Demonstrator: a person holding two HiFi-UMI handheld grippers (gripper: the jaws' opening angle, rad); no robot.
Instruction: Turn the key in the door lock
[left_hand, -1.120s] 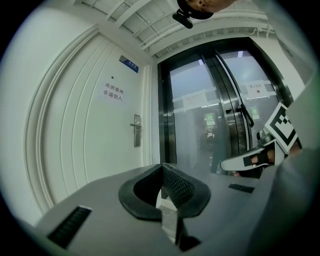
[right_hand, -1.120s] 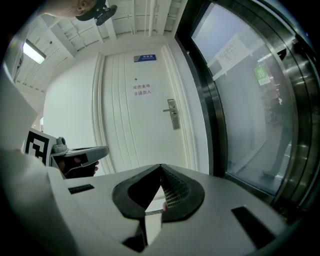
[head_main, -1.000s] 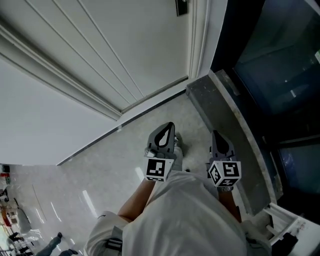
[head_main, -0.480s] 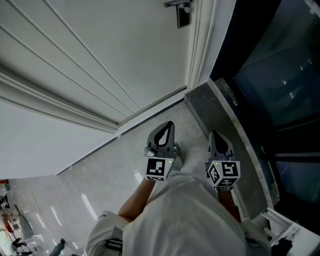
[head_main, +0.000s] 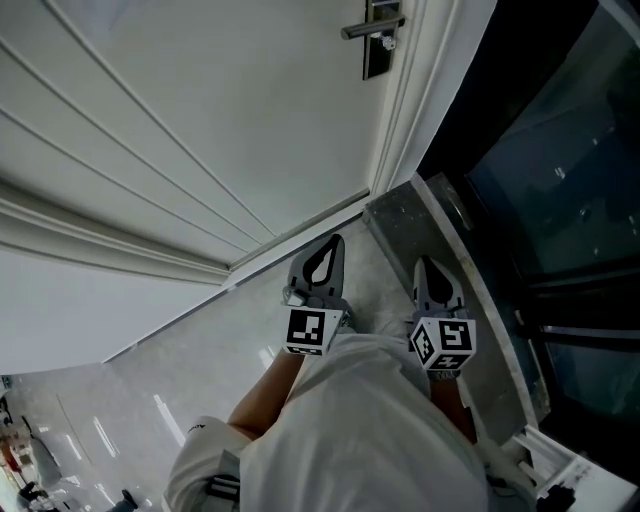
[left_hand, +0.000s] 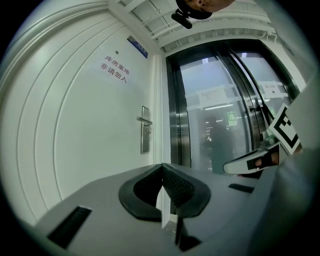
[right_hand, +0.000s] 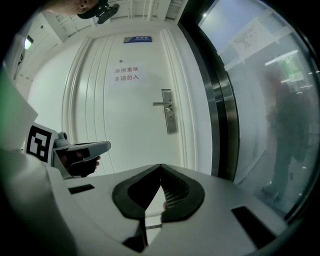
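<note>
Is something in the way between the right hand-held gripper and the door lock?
Nothing visible is. Only open space lies between the right hand-held gripper and the lock plate on the white door, which is not yet within touch.

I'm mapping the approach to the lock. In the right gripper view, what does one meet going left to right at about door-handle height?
left gripper → white door → door handle → dark frame → glass wall
</note>
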